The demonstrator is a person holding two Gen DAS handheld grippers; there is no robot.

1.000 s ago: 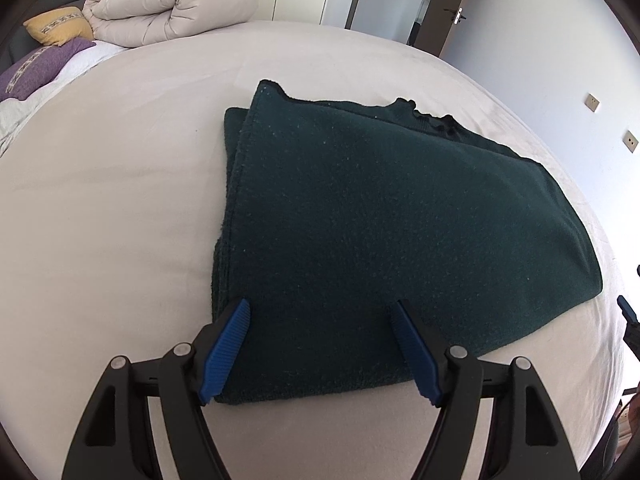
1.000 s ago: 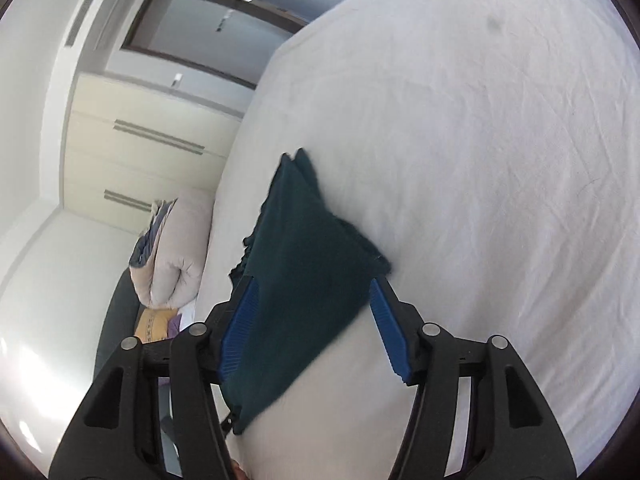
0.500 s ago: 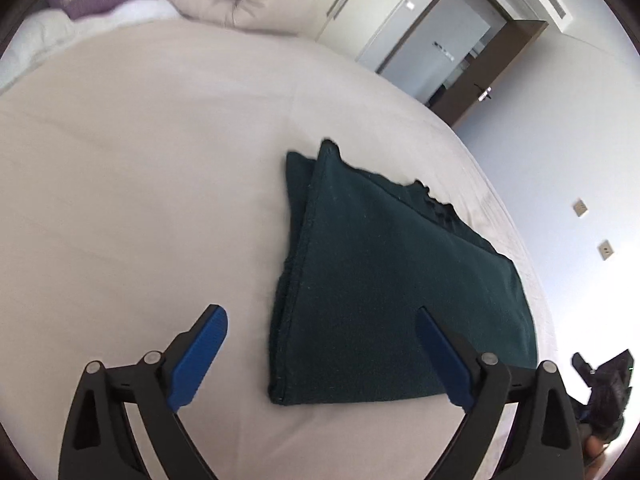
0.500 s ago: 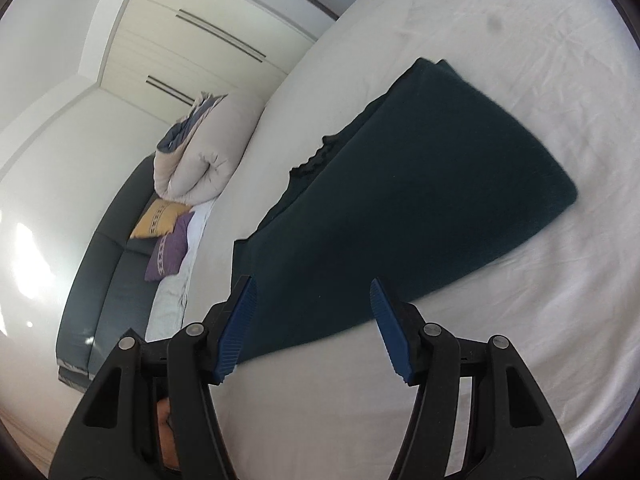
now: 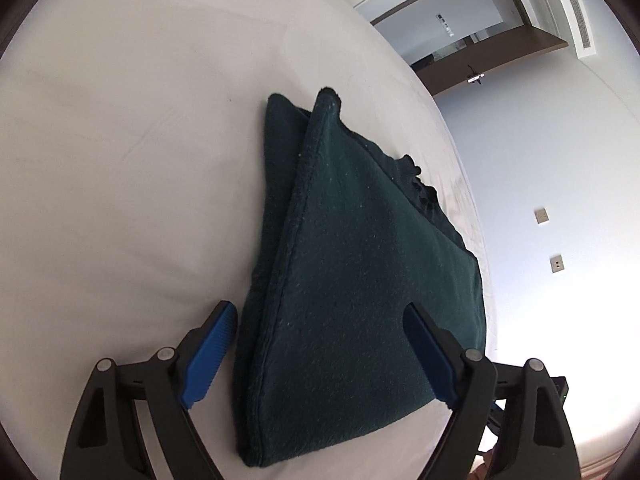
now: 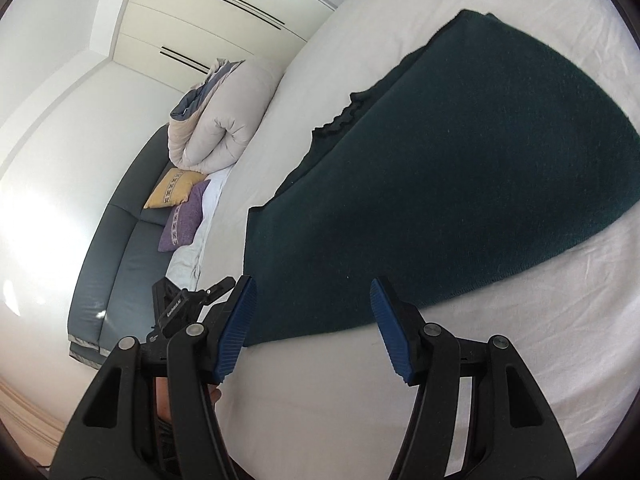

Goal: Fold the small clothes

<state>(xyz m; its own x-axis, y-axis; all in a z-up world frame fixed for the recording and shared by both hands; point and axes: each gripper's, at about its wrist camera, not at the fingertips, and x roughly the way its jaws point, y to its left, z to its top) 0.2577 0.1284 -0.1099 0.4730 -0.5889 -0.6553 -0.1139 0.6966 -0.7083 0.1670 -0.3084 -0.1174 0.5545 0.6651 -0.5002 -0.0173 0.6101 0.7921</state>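
A dark green folded garment [image 5: 360,280] lies flat on the white bed [image 5: 120,160]. My left gripper [image 5: 320,340] hovers over its near corner and its jaws are closing. The left pad is off the cloth's edge, the right pad is above the cloth, and neither presses on it. In the right wrist view the same garment [image 6: 460,180] stretches away to the upper right. My right gripper [image 6: 314,320] stands open at its near edge, with only the cloth's border and bare sheet between the fingers. The garment's frilled edge [image 6: 344,116] shows on the far side.
A rolled beige duvet [image 6: 216,120], a yellow cushion [image 6: 172,192] and a purple cushion [image 6: 184,220] lie on a grey sofa [image 6: 120,260] beyond the bed. Wardrobe doors [image 6: 224,12] stand behind. An open door [image 5: 472,40] and wall sockets [image 5: 556,264] are past the bed's far side.
Both grippers have swung round and rolled. The left jaws now stand wider than a second ago. The right gripper has drawn back from the cloth that sat between its fingers.
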